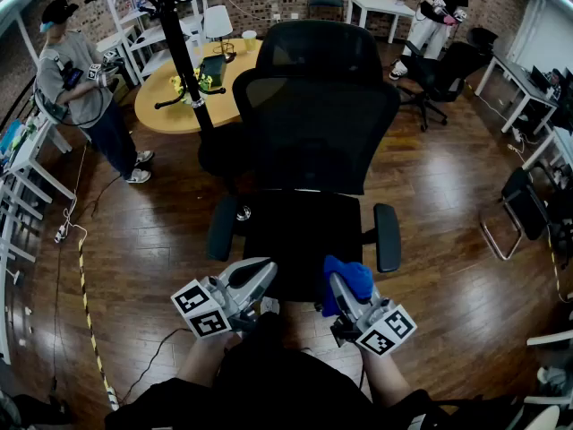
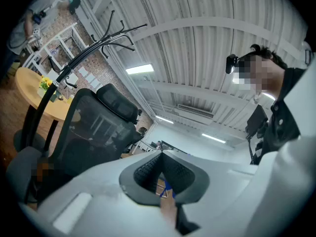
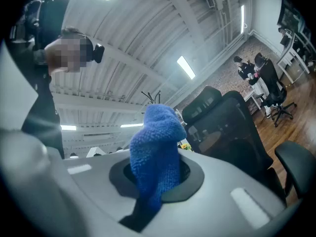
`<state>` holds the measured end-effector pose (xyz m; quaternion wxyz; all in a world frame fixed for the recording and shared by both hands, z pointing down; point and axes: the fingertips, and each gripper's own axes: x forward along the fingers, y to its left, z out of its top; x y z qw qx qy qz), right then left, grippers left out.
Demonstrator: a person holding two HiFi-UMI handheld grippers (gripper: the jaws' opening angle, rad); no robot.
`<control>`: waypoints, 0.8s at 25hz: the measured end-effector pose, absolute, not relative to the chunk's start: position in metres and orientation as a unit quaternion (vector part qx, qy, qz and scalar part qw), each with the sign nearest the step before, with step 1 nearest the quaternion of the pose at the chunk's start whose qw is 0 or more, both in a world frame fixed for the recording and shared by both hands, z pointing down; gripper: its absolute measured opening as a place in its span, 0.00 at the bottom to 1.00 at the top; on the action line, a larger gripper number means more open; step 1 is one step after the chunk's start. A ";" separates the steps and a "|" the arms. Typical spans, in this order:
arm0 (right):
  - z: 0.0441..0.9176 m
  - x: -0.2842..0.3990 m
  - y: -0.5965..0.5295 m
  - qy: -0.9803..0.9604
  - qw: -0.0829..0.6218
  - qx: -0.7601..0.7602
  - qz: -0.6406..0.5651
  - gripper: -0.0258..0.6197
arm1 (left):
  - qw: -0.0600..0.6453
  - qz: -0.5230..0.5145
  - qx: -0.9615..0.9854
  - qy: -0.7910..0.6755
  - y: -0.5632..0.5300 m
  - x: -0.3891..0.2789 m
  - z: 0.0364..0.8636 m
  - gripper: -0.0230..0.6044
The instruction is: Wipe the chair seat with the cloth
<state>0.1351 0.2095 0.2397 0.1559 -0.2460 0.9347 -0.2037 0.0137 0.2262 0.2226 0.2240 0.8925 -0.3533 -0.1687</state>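
Note:
A black mesh office chair (image 1: 315,119) faces me, its black seat (image 1: 300,231) just beyond both grippers. My right gripper (image 1: 345,287) is shut on a blue cloth (image 1: 350,280), which bunches up above the front edge of the seat. In the right gripper view the blue cloth (image 3: 155,157) stands up out of the shut jaws. My left gripper (image 1: 257,274) is shut with nothing in it, at the seat's front left corner. In the left gripper view the left gripper (image 2: 163,172) points upward, with the chair's backrest (image 2: 91,127) to its left.
Two armrests (image 1: 388,237) (image 1: 221,227) flank the seat. A black coat stand (image 1: 179,34) and a round wooden table (image 1: 183,88) are behind the chair on the left. One person (image 1: 89,97) stands at the far left, another (image 1: 434,12) at the back right beside a second chair (image 1: 443,74).

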 end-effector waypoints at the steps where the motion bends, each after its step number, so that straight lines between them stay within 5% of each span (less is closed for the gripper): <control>1: 0.242 0.126 0.197 0.935 0.152 -0.248 -0.203 0.09 | 0.224 -0.170 0.894 -0.350 0.213 0.006 0.225 0.02; 11: 0.280 0.036 0.068 0.932 0.063 -0.288 -0.212 0.09 | 0.263 -0.175 0.891 -0.325 0.093 -0.066 0.258 0.02; 20: 0.435 -0.048 -0.016 0.926 -0.077 -0.241 -0.279 0.09 | 0.337 -0.164 0.842 -0.387 0.087 -0.079 0.326 0.02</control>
